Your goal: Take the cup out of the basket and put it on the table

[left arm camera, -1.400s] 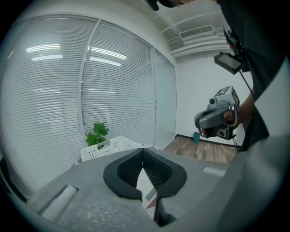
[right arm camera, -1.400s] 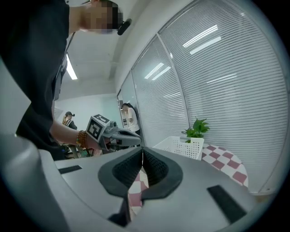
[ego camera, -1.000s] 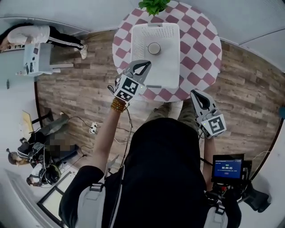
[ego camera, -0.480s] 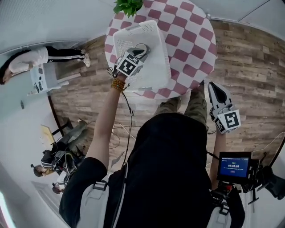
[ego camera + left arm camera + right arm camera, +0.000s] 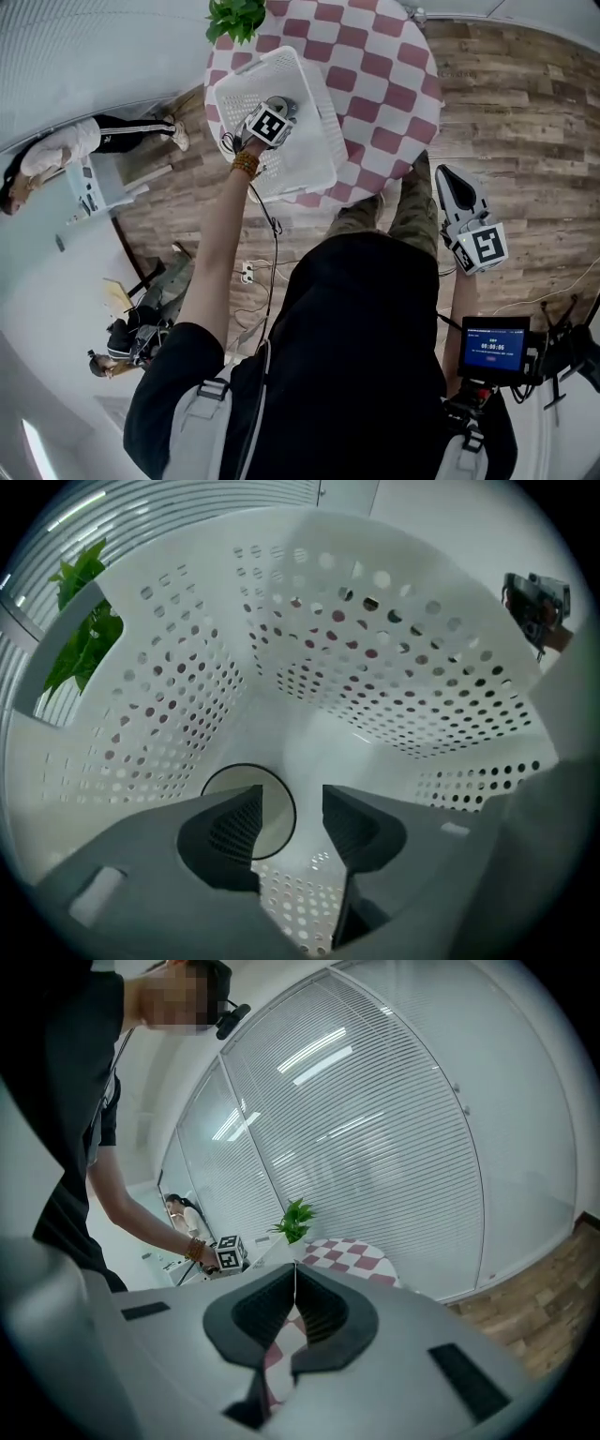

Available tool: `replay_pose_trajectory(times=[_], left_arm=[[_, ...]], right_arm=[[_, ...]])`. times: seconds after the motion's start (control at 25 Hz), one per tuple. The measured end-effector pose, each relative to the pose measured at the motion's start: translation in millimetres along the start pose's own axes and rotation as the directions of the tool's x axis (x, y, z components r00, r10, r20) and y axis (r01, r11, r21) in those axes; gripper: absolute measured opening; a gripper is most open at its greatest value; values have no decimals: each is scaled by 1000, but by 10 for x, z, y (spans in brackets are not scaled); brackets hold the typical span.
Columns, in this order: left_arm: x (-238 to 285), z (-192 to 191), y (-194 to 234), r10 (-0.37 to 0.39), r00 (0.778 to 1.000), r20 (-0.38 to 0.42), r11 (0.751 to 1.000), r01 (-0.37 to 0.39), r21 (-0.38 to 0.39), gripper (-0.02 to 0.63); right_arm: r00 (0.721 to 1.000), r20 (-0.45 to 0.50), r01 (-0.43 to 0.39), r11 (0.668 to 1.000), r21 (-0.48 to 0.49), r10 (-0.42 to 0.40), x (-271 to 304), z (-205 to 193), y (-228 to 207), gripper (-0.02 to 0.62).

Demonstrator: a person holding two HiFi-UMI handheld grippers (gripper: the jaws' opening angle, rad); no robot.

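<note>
Reaching into the perforated white plastic basket [image 5: 375, 696], the left gripper [image 5: 292, 799] is opening its jaws around a round, pale, dark-rimmed cup [image 5: 278, 819], at 7 o'clock on the basket floor. The right gripper [image 5: 295, 1269] is pinched closed and empty.

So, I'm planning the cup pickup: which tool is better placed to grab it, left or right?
Left. The left tool is down in the basket, jaws opening with the cup partly between them, ungripped. The right tool is shut and held off to the side, away from the table.
</note>
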State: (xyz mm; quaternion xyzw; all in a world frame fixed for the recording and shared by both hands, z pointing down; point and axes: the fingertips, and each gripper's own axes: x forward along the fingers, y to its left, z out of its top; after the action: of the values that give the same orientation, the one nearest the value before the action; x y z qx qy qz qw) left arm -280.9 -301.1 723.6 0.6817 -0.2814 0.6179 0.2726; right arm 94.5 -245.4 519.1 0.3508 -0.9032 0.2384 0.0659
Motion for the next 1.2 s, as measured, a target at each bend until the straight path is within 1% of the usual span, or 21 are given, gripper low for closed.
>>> replay_pose_trajectory(times=[0.2,0.44,0.48,0.64,0.76,0.92,1.04,1.08,1.16,1.2], left_arm=[[135,70,125,45,999,-18,999,-45,-8,185],[300,98,76,27,994,-105,998,-20,66,184],[359,96,75,19,992,-128,998,-11,62,184],[519,27,41,-32,973,-230,999,35,6,184],[583,-58,65,-24,962,-271,1000,27,6,184],[633,-145,98,-18,956,-292,1000,13,-19,184],[657,-161,112,-9,960,-281,1000,5,-14,176],[652,-152,114,-1,963,-270,1000,-2,-8,159],[635,-152,125,23,966,-257,1000,-20,15,99],[626,-159,131,33,966,-258,999,-26,27,94]], right_arm=[[1000,-8,23,999,29,-23,-32,-40,-180,9],[999,-16,30,998,59,-29,-29,-91,-276,9],[999,-17,29,997,65,-28,-11,-105,-314,9],[999,-21,27,996,83,-25,45,-146,-419,9],[999,-24,27,996,90,-25,47,-157,-414,9],[999,-26,32,995,98,-30,26,-169,-429,9],[999,-26,37,994,100,-35,15,-172,-454,9],[999,-24,37,994,100,-35,11,-171,-458,9],[999,-25,36,994,101,-34,8,-173,-461,9],[999,-26,35,994,102,-32,9,-176,-461,9]])
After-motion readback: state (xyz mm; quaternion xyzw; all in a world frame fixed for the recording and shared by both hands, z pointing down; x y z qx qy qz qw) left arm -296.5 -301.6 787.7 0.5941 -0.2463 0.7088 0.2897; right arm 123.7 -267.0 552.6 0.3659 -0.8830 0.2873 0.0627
